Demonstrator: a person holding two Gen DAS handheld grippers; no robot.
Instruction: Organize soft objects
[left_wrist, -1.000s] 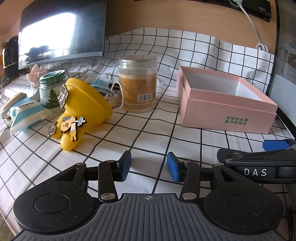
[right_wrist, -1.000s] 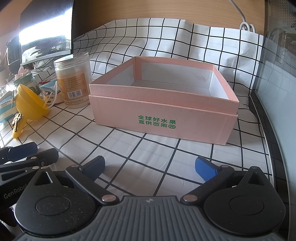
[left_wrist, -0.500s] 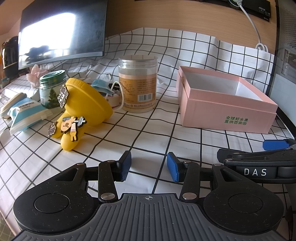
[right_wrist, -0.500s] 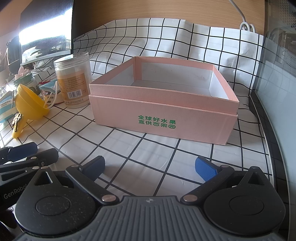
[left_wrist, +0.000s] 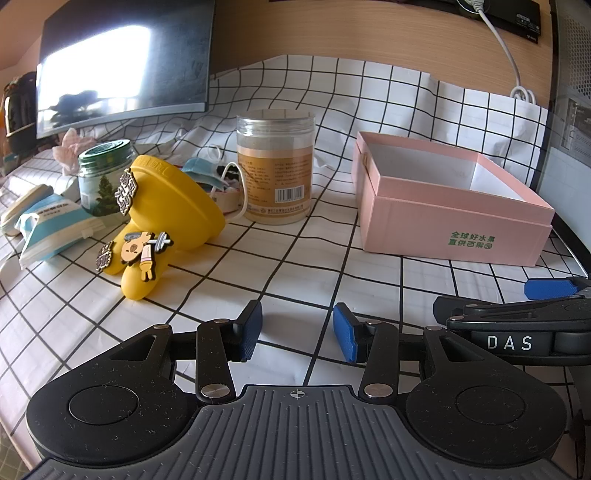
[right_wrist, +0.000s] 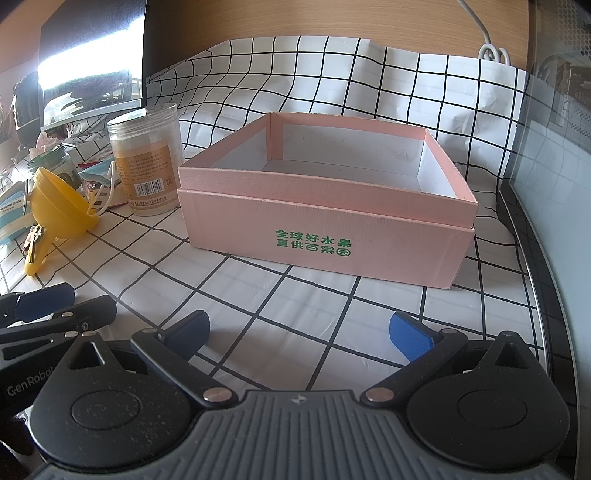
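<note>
An open pink box (right_wrist: 325, 218) with green lettering stands on the checked cloth; it also shows at the right of the left wrist view (left_wrist: 450, 210). A blue face mask (left_wrist: 201, 171) lies behind a yellow funnel-shaped holder (left_wrist: 166, 206) with rubber charms. A blue and white soft pack (left_wrist: 51, 221) lies at the far left, with a pink crumpled tissue (left_wrist: 70, 146) behind. My left gripper (left_wrist: 297, 332) is open and empty, low over the cloth. My right gripper (right_wrist: 299, 332) is wide open and empty in front of the box.
A clear plastic jar (left_wrist: 275, 166) with an orange label stands mid-table, a green-lidded glass jar (left_wrist: 105, 173) to its left. A dark monitor (left_wrist: 122, 62) and a wooden wall lie behind. A white cable (left_wrist: 517, 85) hangs at the back right. A glass panel (right_wrist: 554, 184) borders the right.
</note>
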